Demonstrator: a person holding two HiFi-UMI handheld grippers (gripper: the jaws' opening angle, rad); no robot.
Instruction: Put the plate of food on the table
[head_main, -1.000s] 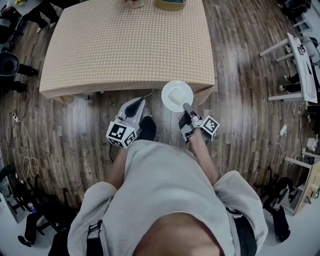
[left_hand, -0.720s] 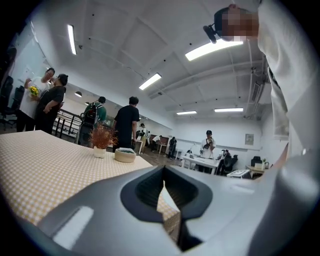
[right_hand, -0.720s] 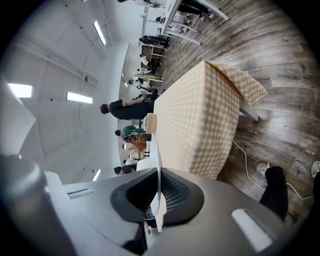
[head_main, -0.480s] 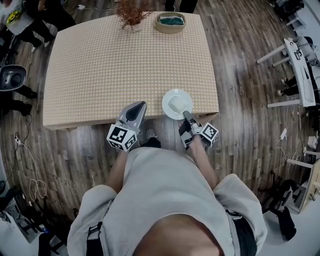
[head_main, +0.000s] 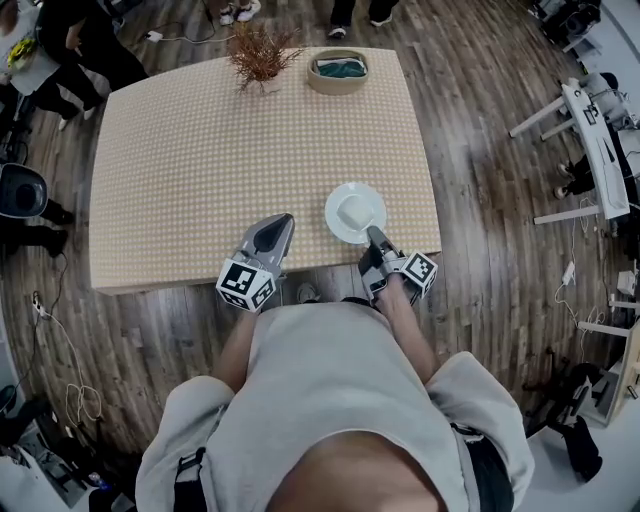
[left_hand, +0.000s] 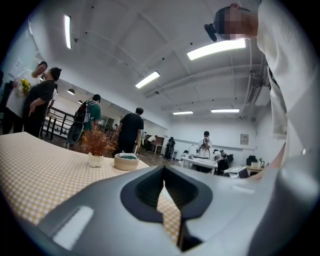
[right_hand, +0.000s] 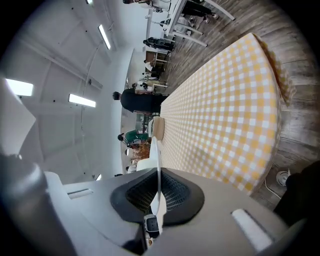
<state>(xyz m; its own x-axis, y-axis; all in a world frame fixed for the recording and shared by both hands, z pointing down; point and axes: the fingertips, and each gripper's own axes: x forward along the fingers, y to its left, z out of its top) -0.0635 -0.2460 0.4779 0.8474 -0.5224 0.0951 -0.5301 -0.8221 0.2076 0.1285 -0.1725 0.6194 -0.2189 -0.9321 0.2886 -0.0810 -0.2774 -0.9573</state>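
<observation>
Plate (head_main: 336, 213) pinched by its near rim in the right gripper (head_main: 373, 234). In the right gripper view the right gripper (right_hand: 158, 181) has its jaws pressed together on the rim, and the plate (right_hand: 156, 150) runs out from between them as a thin white line, seen edge-on. A pale block of food (head_main: 356, 210) sits in the middle of the plate, just ahead of those jaws.

The plate is over the near right part of the checked worktop (head_main: 200, 170), with the cloth spreading out beyond the jaws. Whether it touches the cloth, I cannot tell.

The left gripper (head_main: 283, 222) is off to the left of the plate and apart from it, over the worktop's near edge. Its own view shows the left gripper (left_hand: 163, 172) with its jaws together and nothing between them.

Well ahead of the left jaws, at the worktop's far edge, stands a dried plant (left_hand: 96, 145) in a white pot. A round basket (left_hand: 126, 161) is just to its right. Beyond the worktop stand people (left_hand: 131, 131).
</observation>
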